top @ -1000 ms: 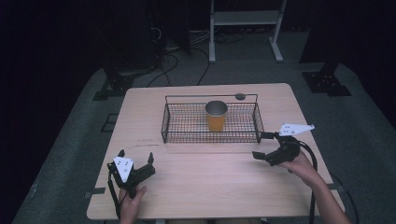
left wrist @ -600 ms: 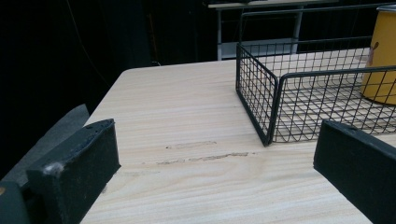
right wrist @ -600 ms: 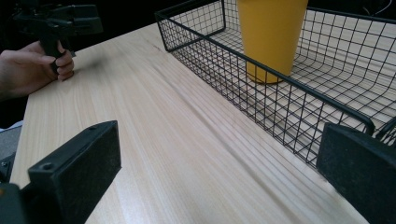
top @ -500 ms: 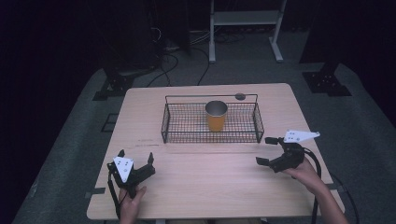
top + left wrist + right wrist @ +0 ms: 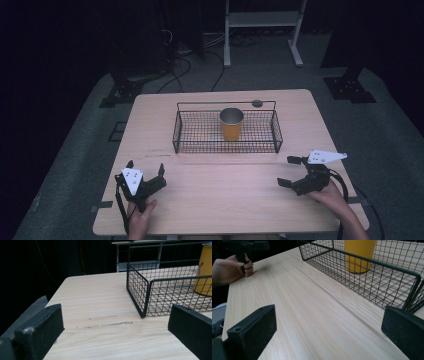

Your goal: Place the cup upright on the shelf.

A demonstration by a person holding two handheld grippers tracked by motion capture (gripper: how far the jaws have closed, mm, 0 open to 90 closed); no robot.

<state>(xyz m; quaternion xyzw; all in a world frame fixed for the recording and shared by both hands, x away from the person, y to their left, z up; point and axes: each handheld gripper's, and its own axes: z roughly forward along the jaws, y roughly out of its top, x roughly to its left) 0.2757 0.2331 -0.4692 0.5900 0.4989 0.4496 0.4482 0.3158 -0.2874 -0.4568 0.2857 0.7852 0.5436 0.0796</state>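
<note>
A black wire basket [image 5: 225, 148] stands at the middle back of the light wooden table [image 5: 225, 200]. An upright yellow cup [image 5: 231, 125] with a metal-looking rim is inside it. My left gripper [image 5: 145, 166] rests at the near left, open and holding nothing. Over at the near right, my right gripper [image 5: 286, 171] is also open and holds nothing. In the left gripper view its own jaws [image 5: 116, 332] are spread wide, with the basket [image 5: 140, 297] and cup [image 5: 205, 267] ahead to the right. The right gripper view looks past its own spread jaws [image 5: 329, 332] at the basket [image 5: 372, 262] and cup [image 5: 360, 255].
A small dark round thing [image 5: 257, 103] lies on the table just behind the basket. In the right gripper view, the person's other hand [image 5: 229, 268] grips the left gripper [image 5: 244, 247] at the far corner. Stands and cables are on the dark floor beyond the table.
My right gripper has drawn back from the basket's right front corner, toward the near right edge. The left gripper, basket and cup have stayed put.
</note>
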